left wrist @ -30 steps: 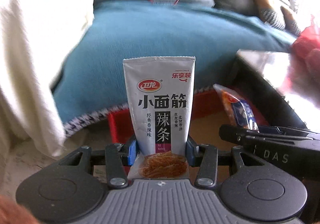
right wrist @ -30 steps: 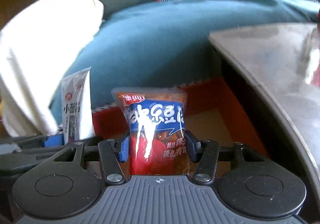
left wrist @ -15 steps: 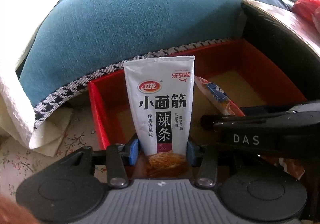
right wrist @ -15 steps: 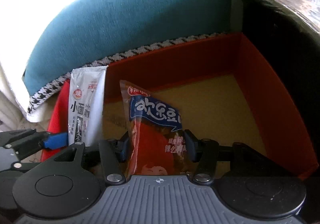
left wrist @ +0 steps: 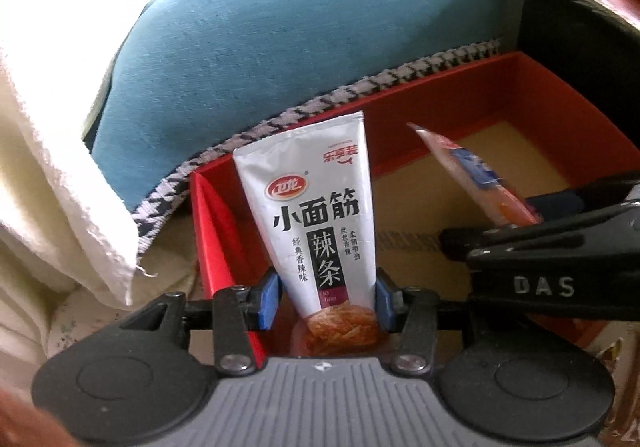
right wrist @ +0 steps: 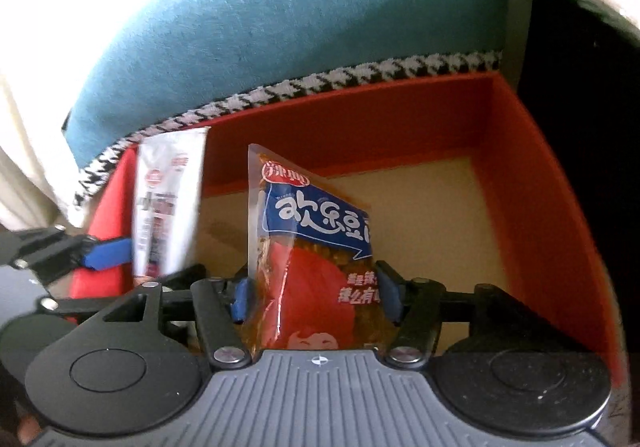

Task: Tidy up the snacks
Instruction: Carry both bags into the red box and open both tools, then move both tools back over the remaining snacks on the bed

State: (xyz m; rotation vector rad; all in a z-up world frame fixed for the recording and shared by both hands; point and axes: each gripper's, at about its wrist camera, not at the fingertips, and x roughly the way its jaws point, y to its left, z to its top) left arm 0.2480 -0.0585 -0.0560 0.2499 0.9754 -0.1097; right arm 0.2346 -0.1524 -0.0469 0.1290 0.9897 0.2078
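Living-room floor corner, shot down from both wrists. Nearest: grips white spicy-strip packet (left wrist: pixel 316 215) upright in left tongs (left wrist: pixel 326 299), set narrow and pinching its lower end, low over the box's left end. Carries blue-red bean packet (right wrist: pixel 316 247) between right tongs (right wrist: pixel 314 295), jaws just been opening, pads slack, packet tipping sideways above the box floor. Beyond: red box (right wrist: pixel 540 187) with brown bottom, then teal sofa cover (left wrist: pixel 300 27) with houndstooth trim, white cloth (left wrist: pixel 52 87) left, dark tabletop (left wrist: pixel 580 27) right. Step, judged: dropping snacks into the box. Next likely needs wider right jaws, then left release and lift clear. Count: two packets, two tongs, one box.
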